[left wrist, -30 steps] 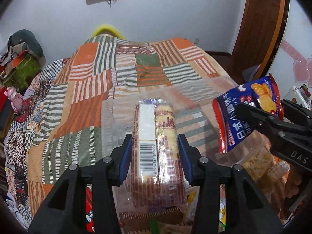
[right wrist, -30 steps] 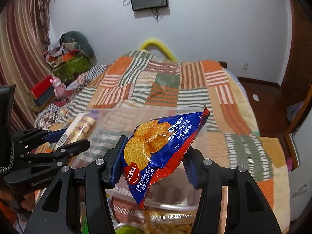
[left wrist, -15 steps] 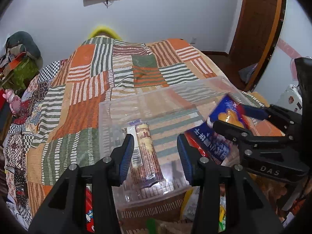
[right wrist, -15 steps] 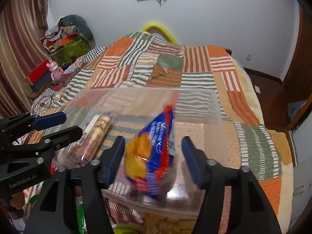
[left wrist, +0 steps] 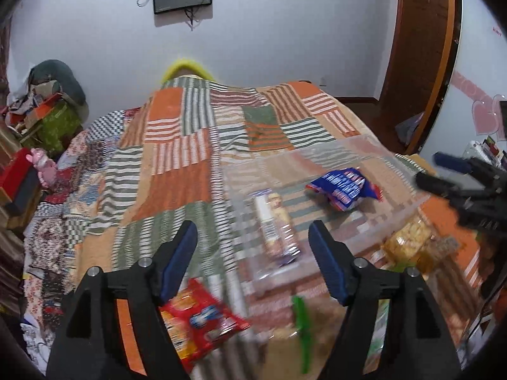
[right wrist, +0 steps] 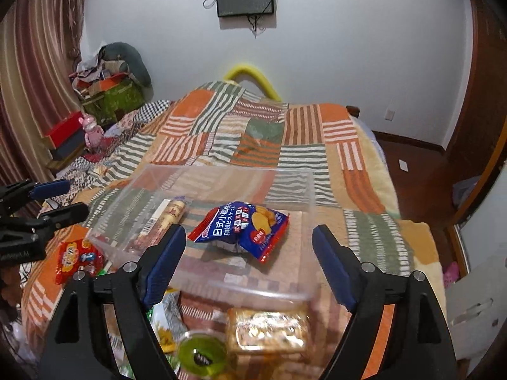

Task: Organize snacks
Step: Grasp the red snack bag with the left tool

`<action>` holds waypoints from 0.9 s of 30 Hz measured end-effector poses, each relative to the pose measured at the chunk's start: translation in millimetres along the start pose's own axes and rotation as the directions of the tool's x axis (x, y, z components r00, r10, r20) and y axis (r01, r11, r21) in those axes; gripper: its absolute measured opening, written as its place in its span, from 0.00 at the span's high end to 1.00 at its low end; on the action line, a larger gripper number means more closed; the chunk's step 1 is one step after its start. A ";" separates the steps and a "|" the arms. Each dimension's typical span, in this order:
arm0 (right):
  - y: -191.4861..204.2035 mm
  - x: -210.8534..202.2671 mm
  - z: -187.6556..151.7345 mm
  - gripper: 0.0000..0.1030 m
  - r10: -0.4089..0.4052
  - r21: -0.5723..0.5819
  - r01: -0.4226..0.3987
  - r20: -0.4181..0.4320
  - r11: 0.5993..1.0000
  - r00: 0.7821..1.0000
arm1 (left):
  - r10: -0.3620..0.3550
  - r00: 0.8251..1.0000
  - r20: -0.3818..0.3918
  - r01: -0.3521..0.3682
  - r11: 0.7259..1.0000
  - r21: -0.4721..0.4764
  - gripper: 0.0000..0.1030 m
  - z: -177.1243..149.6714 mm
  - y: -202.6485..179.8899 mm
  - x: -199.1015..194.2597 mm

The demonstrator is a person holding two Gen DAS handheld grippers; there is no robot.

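With the blue bag [right wrist: 242,226] and biscuit roll [right wrist: 161,220] lying in the bin [right wrist: 218,288], my grippers [left wrist: 253,259] [right wrist: 248,262] were opening empty (drop step done), so next I needed the red pack [right wrist: 79,258].

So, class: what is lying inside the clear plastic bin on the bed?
Inside the clear plastic bin lie two snacks: a long biscuit sleeve at its left and a blue cracker bag in the middle. Whatever is under the bag is covered.
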State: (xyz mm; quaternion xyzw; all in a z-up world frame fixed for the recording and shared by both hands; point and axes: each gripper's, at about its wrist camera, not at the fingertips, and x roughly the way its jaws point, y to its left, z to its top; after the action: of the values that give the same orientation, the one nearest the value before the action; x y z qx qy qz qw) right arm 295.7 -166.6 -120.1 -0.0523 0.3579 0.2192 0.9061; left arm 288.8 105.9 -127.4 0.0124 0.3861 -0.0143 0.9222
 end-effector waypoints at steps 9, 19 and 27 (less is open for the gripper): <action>-16.0 -31.4 -20.2 0.17 -0.060 0.012 0.060 0.030 0.998 0.998 | 0.074 0.994 -0.079 -0.077 0.996 -0.043 0.17 -40.2 57.3 -3.1; -46.0 -27.3 -61.0 0.17 -0.130 0.086 0.137 -0.075 0.987 0.989 | 0.023 0.982 -0.186 -0.028 0.999 -0.027 0.14 -73.3 74.4 53.8; -60.8 -23.3 -84.9 0.17 -0.139 0.148 0.161 -0.149 0.976 0.979 | -0.077 0.960 -0.270 0.048 0.993 -0.112 0.14 -83.2 75.9 89.0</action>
State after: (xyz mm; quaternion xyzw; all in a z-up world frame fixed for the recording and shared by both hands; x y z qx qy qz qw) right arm 253.9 -250.9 -170.9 -0.0215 0.4310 0.1164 0.8946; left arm 294.6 183.1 -248.3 -0.0463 0.5104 -0.0216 0.8584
